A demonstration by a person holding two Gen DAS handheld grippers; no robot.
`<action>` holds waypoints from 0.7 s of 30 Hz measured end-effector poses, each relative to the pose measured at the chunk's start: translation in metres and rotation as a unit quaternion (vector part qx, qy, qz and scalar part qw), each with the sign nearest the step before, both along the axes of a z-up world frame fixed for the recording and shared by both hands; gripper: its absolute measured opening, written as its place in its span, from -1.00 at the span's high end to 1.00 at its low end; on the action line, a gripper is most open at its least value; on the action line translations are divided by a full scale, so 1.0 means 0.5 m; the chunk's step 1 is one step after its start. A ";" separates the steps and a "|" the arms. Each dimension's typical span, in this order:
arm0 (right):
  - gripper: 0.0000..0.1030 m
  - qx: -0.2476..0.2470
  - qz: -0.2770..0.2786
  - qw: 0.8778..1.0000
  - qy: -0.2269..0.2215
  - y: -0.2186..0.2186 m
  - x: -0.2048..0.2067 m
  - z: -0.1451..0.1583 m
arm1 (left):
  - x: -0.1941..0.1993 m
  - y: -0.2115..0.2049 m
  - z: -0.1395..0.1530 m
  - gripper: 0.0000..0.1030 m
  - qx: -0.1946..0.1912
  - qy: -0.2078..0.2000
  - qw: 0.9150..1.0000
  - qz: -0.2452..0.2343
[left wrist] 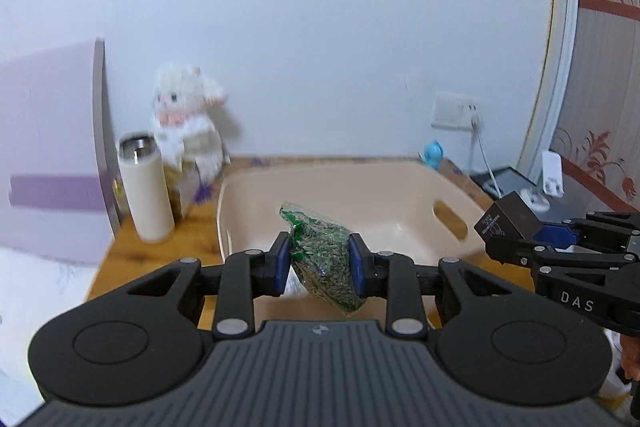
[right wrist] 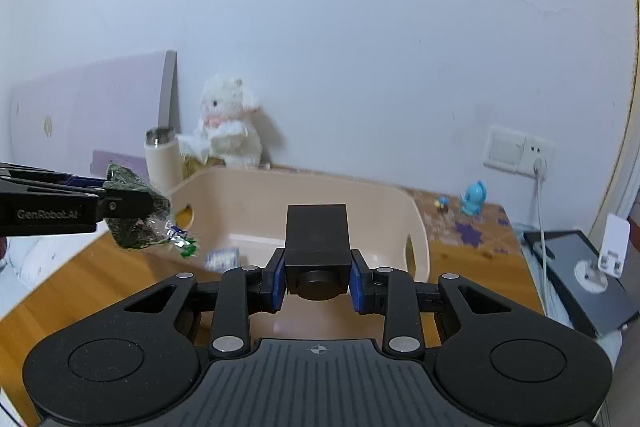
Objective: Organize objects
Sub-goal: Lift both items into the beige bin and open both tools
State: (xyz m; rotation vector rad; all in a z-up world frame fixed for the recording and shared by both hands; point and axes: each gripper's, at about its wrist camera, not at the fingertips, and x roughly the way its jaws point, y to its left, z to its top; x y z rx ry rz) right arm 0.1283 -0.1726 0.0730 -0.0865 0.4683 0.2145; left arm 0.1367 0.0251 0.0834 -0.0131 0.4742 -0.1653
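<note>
My left gripper (left wrist: 319, 261) is shut on a clear packet of green-brown dried leaves (left wrist: 324, 259), held above the near side of a beige plastic basin (left wrist: 436, 183) on the wooden table. It also shows at the left of the right wrist view (right wrist: 132, 209), by the basin's left rim. My right gripper (right wrist: 319, 279) is shut on a black box with a round cap (right wrist: 318, 247), above the basin's near edge (right wrist: 418, 219). It shows at the right of the left wrist view (left wrist: 510, 223). A small blue-white packet (right wrist: 222, 258) lies inside the basin.
A cream thermos (left wrist: 144, 187) and a white plush toy (left wrist: 186, 111) stand at the table's back left, by a lilac board (left wrist: 48, 147). A blue figurine (right wrist: 474, 198) is at the back right. A wall socket with a cable (right wrist: 518, 151) and a dark tablet (right wrist: 580, 279) are further right.
</note>
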 end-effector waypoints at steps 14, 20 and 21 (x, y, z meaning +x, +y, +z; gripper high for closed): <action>0.43 -0.008 -0.014 1.000 0.019 0.025 0.160 -0.023 | 0.216 -0.025 -0.062 0.37 0.003 0.042 0.998 0.042; 0.43 -0.025 -0.017 0.998 0.057 0.039 0.217 -0.073 | 0.264 -0.035 -0.120 0.37 0.038 0.068 0.996 0.053; 0.43 -0.028 -0.017 0.997 0.065 0.043 0.224 -0.083 | 0.269 -0.035 -0.128 0.37 0.040 0.075 0.995 0.055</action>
